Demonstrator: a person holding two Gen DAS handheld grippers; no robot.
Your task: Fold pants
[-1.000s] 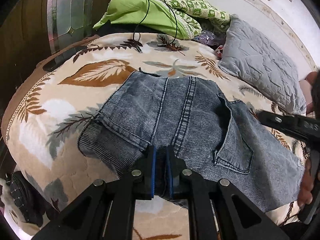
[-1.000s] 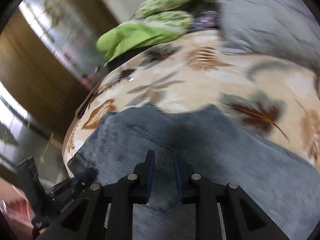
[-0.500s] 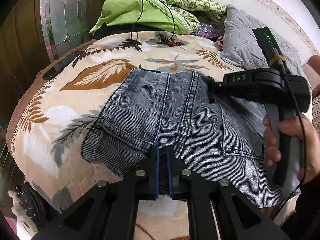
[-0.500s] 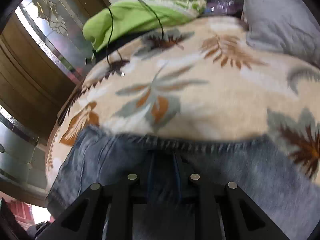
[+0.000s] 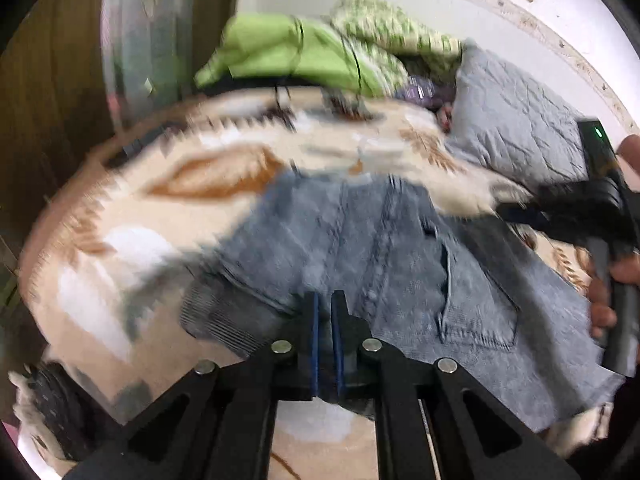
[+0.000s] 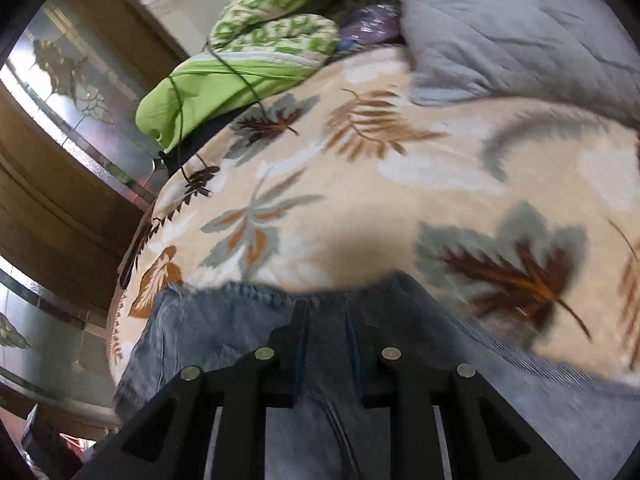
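Blue-grey denim pants (image 5: 360, 256) lie folded on a leaf-patterned bed cover (image 5: 132, 248), back pocket facing up. My left gripper (image 5: 325, 308) is shut on the near edge of the pants, its blue pads pinching the fabric. The view is motion-blurred. My right gripper (image 6: 326, 320) sits over the far hem of the pants (image 6: 248, 312); its fingers stand a little apart with denim between and under them. The right gripper's handle, held by a hand, shows at the right of the left wrist view (image 5: 600, 208).
A grey quilted pillow (image 5: 516, 120) lies at the back right. Green bedding (image 5: 288, 52) and a patterned green cushion (image 6: 280, 20) with a black cable are piled at the back. A wooden and glass door (image 6: 72, 120) stands beyond the bed's left edge.
My right gripper has pulled back to the right edge of the left wrist view, and its fingers have spread slightly. My left gripper has shifted; its view is now blurred.
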